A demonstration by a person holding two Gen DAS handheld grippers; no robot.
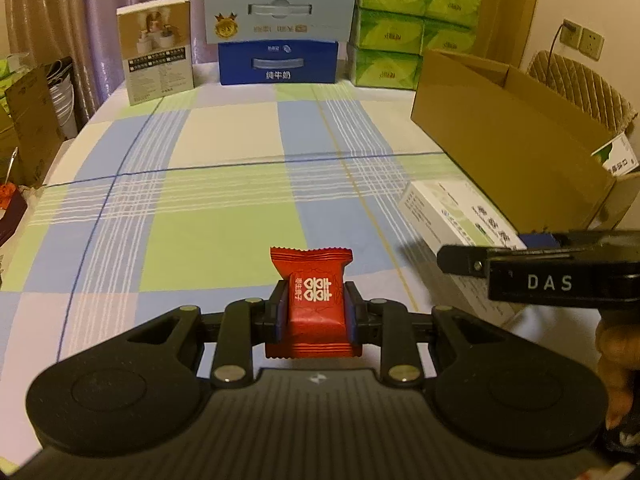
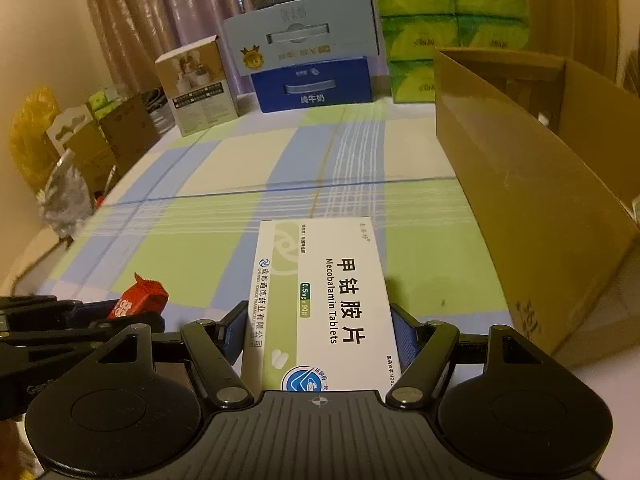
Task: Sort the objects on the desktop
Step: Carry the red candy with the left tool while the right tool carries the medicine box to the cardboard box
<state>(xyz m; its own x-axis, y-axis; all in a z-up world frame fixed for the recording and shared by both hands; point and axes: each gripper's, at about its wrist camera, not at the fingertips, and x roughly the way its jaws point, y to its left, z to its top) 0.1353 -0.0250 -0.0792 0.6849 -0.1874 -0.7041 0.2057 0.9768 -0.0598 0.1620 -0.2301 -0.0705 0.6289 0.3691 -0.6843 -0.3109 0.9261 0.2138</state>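
A red candy packet (image 1: pixel 314 304) with a white double-happiness mark sits pinched between the two pads of my left gripper (image 1: pixel 315 312), held above the checked tablecloth. The same packet (image 2: pixel 138 301) shows at the lower left of the right wrist view. My right gripper (image 2: pixel 318 332) is shut on a white and green medicine box (image 2: pixel 324 300) labelled Mecobalamin Tablets, its length pointing away from me. In the left wrist view that box (image 1: pixel 448 216) and the right gripper's black body (image 1: pixel 560 272) appear at the right edge.
An open cardboard carton (image 2: pixel 532 184) stands along the right, also in the left wrist view as the carton (image 1: pixel 500 136). At the far edge stand a beige box (image 1: pixel 158 50), stacked blue milk cases (image 1: pixel 278 60) and green tissue packs (image 1: pixel 412 28). Clutter lines the left side.
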